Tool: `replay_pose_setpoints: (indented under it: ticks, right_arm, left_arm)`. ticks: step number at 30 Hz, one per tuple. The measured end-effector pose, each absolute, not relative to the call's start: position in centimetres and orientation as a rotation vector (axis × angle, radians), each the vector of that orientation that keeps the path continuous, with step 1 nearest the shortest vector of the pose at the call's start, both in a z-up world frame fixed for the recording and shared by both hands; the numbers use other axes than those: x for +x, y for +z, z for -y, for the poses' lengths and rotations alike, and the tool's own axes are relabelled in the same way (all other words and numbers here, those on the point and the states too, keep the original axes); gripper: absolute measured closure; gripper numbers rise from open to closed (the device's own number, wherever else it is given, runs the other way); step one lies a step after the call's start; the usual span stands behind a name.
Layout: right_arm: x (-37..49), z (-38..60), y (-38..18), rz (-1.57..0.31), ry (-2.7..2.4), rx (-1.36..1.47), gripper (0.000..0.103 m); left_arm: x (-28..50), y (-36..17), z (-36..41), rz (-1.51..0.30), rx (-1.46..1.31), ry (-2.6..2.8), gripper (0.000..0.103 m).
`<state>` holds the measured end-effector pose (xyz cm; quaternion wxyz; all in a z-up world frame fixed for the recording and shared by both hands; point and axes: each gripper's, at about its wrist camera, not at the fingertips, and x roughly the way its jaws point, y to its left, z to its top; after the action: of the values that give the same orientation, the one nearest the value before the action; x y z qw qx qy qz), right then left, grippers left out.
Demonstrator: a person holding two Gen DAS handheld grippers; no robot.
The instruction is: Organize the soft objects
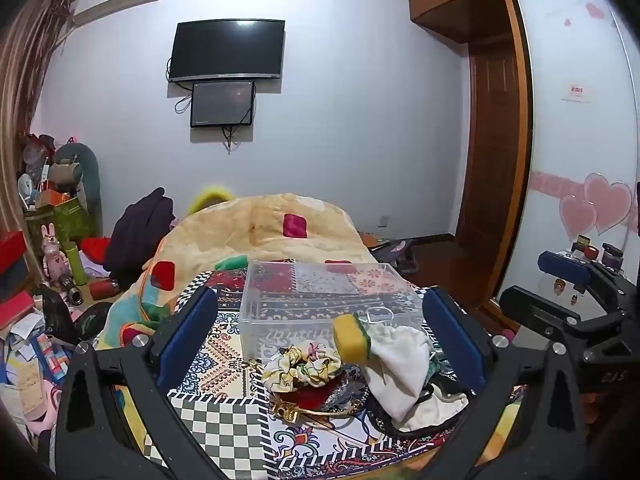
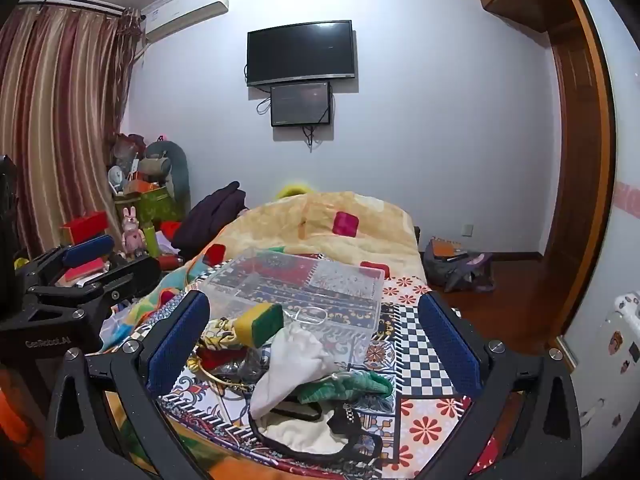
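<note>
A clear plastic box [image 1: 320, 300] [image 2: 304, 292] stands empty on the patterned cloth. In front of it lies a heap of soft things: a yellow-green sponge [image 1: 352, 338] [image 2: 258, 322], a floral scrunchie [image 1: 304, 366] [image 2: 220, 334], a white cloth [image 1: 400, 368] [image 2: 296, 368], a green knitted piece [image 2: 348, 386], a black-rimmed cream pouch [image 2: 304, 436] and a gold clip [image 1: 288, 410]. My left gripper [image 1: 320, 340] is open and empty, its fingers either side of the heap. My right gripper [image 2: 316, 344] is open and empty, also framing the heap.
The patterned cloth [image 2: 424, 344] covers a surface by a bed with a yellow blanket [image 1: 260, 232]. Clutter lies on the floor at left [image 1: 48, 280]. A wardrobe [image 1: 580, 140] stands at right. Each gripper shows in the other's view: right one [image 1: 580, 300], left one [image 2: 72, 280].
</note>
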<state>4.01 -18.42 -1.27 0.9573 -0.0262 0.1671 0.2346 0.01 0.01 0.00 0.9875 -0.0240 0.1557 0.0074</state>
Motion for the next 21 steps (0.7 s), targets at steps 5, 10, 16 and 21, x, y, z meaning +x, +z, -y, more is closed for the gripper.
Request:
replay_pose_setpoints:
  ticks: [5,10,16,21]
  right_arm:
    - [4.1,18.5,-1.2,-0.334,0.472,-0.041,0.000]
    - [3.5,18.3,-1.4,-0.317,0.469,-0.043,0.000]
    - [3.6,18.4,-1.2,-0.308,0.474,-0.041,0.000]
    - [3.7,18.5,-1.1,-0.304,0.473,-0.035,0.000]
  left_arm:
    - [0.1,0.0,0.1,-0.303,-0.032,0.043,0.000]
    - [0.3,-0.8,1.6,-0.296,-0.031,0.037,0.000]
    - [-0.2,-0.3,0.9,-0.278,-0.038,0.031,0.000]
    - [-0.5,-0.3,1.0,-0.268,-0.033,0.034,0.000]
